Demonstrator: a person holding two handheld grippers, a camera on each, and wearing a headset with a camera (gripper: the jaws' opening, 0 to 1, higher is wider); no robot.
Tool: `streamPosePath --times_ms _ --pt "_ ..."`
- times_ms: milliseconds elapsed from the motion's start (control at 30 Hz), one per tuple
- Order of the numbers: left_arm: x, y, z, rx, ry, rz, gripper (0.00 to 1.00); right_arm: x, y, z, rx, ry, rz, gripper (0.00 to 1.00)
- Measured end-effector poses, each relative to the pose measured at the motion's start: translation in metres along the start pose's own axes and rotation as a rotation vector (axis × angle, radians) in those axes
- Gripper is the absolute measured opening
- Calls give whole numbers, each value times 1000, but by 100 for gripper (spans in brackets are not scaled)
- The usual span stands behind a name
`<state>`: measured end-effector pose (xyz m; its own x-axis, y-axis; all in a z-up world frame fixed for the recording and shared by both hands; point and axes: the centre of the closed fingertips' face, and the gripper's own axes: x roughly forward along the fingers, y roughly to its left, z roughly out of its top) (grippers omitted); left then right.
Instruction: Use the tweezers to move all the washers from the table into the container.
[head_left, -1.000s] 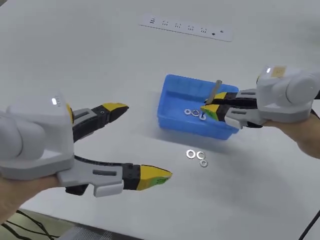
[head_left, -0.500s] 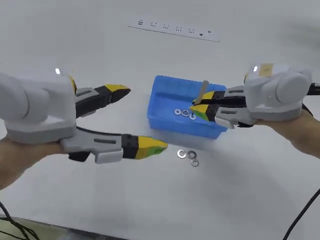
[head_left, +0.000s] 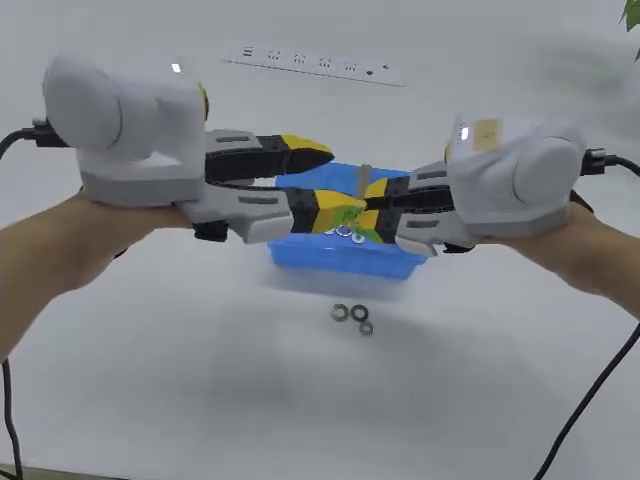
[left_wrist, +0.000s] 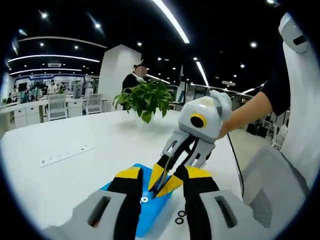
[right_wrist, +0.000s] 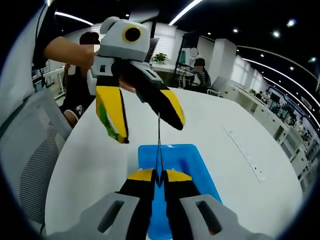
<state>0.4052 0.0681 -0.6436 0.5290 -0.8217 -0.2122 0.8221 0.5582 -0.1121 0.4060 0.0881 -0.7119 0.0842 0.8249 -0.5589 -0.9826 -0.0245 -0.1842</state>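
While looking down through the head view, finds three washers loose on the table just beside the blue container, then, along the right gripper view, right gripper clamped on the tweezers above that container, facing left gripper with jaws spread wide.

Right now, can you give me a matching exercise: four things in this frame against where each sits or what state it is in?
Things
1. left gripper
2. right gripper
3. three loose washers
4. power strip

Places or states
A. on the table, on the person's side of the blue container
B. jaws open, holding nothing
C. beyond the container, at the far side
D. jaws shut on the tweezers

Pairs: 1-B; 2-D; 3-A; 4-C
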Motion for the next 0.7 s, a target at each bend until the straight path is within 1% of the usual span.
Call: streamPosePath --times_ms 67,100,133,167,233,300,333,367,433,500,533,700 --pt "4 -3 1 1 2 -24 31 0 2 2 -9 -2 10 8" --pt "6 -8 2 3 4 -53 30 0 3 3 -16 0 13 8" --pt "6 -9 1 6 10 -65 28 0 4 4 -22 0 17 8" --pt "7 -12 1 21 19 -75 26 -1 4 5 -29 0 20 8" --pt "7 -15 1 26 28 -92 22 -1 5 6 -33 -2 27 8" --pt "7 -18 3 33 25 -107 19 -1 6 8 -39 -6 32 8" --pt "5 -17 3 31 22 -121 19 -1 7 9 -42 -7 35 8" --pt "4 -19 3 35 20 -133 16 -1 7 10 -41 -10 38 8" --pt "2 -20 3 58 24 -133 13 0 9 11 -49 -10 45 8" --pt "1 -20 3 57 29 -140 11 0 11 12 -56 -10 51 8" --pt "0 -22 4 73 31 -141 10 0 12 13 -59 -11 54 8" --pt "-5 -27 5 121 31 -171 9 0 17 17 -68 -17 66 8"
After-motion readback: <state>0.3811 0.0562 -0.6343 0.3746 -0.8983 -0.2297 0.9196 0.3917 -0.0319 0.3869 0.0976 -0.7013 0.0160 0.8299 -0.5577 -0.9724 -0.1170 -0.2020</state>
